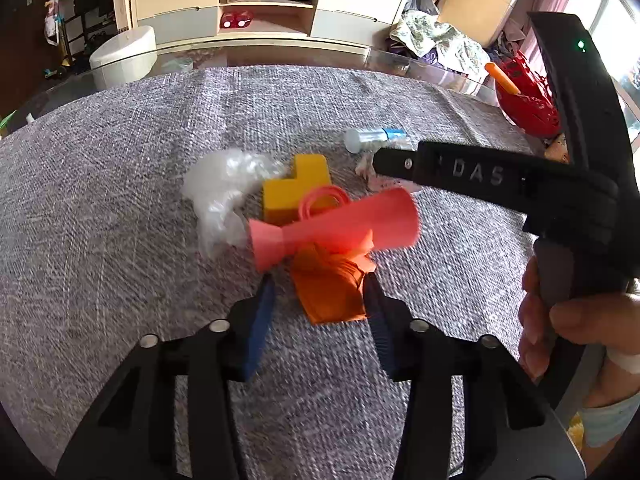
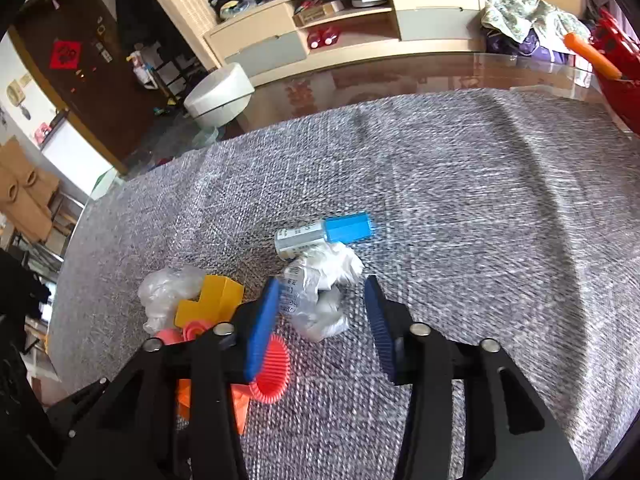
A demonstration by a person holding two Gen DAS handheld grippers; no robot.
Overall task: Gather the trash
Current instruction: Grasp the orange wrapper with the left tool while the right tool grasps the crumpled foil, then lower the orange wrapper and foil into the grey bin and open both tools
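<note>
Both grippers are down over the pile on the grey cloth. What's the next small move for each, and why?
Probably close both. The left gripper straddles the crumpled orange paper, and the right gripper straddles the crumpled white plastic wrapper; neither pair of jaws looks clamped yet.

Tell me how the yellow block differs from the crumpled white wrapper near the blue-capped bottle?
The yellow block is rigid, stepped and bright; the crumpled white wrapper is soft, shapeless and pale with printed text. The block sits beside clear plastic; the wrapper lies between the right gripper pads, next to the bottle. Both rest on the grey cloth.
</note>
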